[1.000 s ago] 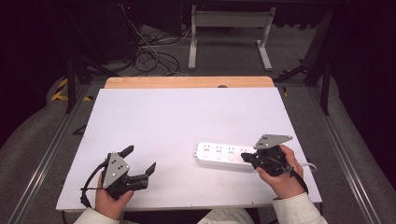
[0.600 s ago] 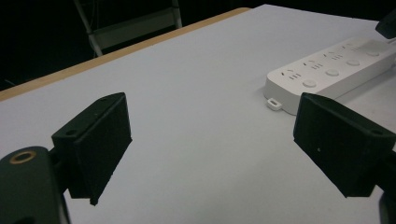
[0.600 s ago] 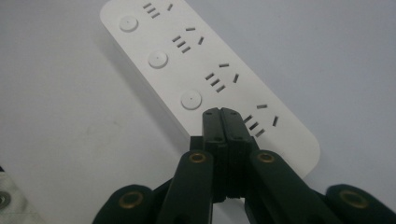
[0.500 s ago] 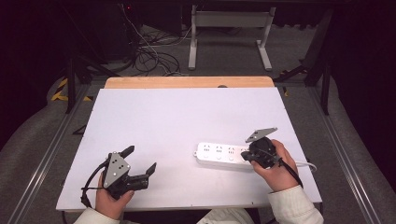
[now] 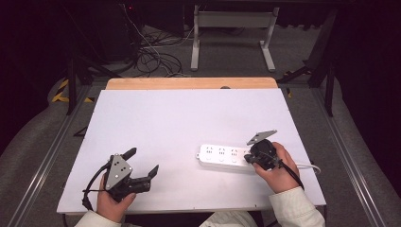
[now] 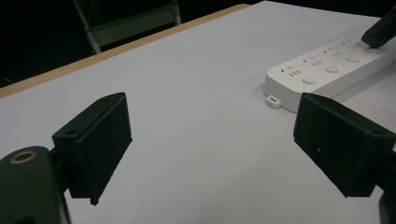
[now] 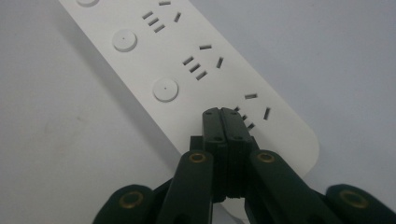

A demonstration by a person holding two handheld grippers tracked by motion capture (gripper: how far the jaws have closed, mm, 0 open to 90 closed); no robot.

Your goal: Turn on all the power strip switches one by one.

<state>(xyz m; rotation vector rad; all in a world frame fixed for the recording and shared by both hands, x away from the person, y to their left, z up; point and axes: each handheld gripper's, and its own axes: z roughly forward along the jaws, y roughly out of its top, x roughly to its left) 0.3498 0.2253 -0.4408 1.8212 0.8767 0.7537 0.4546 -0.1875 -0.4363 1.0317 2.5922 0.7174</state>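
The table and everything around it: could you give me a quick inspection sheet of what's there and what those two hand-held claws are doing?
Surface: white table, wooden strip along its far edge.
Job's things: white power strip, lying flat near the front right, with round buttons beside its sockets.
Clutter: nothing seen.
Grippers: left gripper jaws wide open, held low over the front left, nothing between them; right gripper jaws shut, tips down on the strip's end nearest the person's right hand, by the last socket.
Cables: the strip's white cord runs off right; black cable loops from the left gripper.
Surroundings: dark room, tangled floor cables, grey metal stand.
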